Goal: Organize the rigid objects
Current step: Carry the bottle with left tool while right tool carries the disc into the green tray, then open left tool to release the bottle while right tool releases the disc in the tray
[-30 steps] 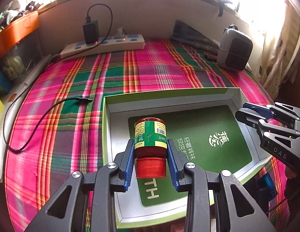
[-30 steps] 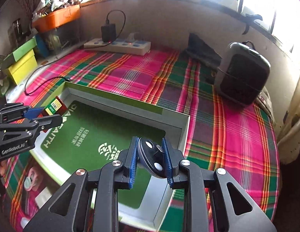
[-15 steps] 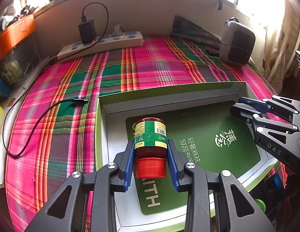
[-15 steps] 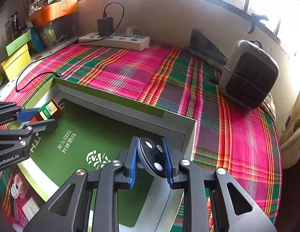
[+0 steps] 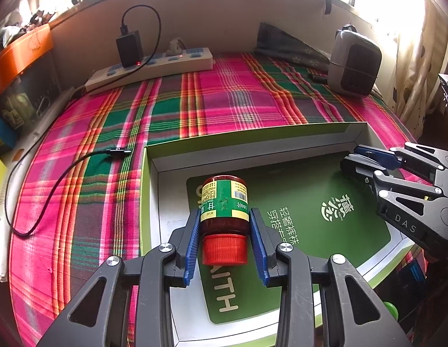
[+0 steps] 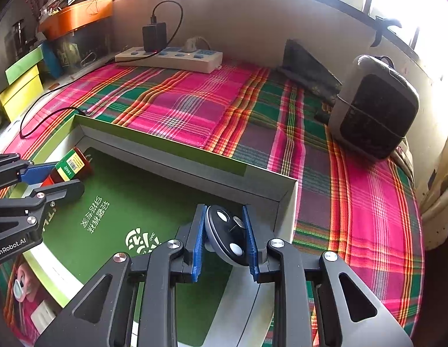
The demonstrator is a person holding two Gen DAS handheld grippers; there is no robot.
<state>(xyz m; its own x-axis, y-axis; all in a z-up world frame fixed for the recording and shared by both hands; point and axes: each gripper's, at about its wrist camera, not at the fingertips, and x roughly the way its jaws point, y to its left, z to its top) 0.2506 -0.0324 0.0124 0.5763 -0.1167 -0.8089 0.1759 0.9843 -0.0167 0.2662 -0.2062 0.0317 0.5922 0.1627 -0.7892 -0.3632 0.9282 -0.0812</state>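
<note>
My left gripper (image 5: 225, 225) is shut on a brown bottle (image 5: 225, 202) with a green label and a red cap. It holds the bottle low over the left end of an open green-and-white box (image 5: 253, 144). My right gripper (image 6: 225, 231) is shut on a dark round disc (image 6: 227, 237) with white spots, held on edge over the box's far right corner (image 6: 284, 193). The right gripper also shows at the right of the left wrist view (image 5: 359, 162). The left gripper (image 6: 50, 179) and the bottle (image 6: 70, 166) show at the left of the right wrist view.
The box lies on a pink and green plaid cloth (image 5: 224, 104). A white power strip (image 5: 154, 66) with a black charger is at the back wall. A grey speaker-like device (image 5: 355, 63) stands back right. A black cable (image 5: 65, 173) lies left of the box.
Both grippers have moved forward and lower over the box, each still holding its object. The box's far wall looks nearer in both views.
</note>
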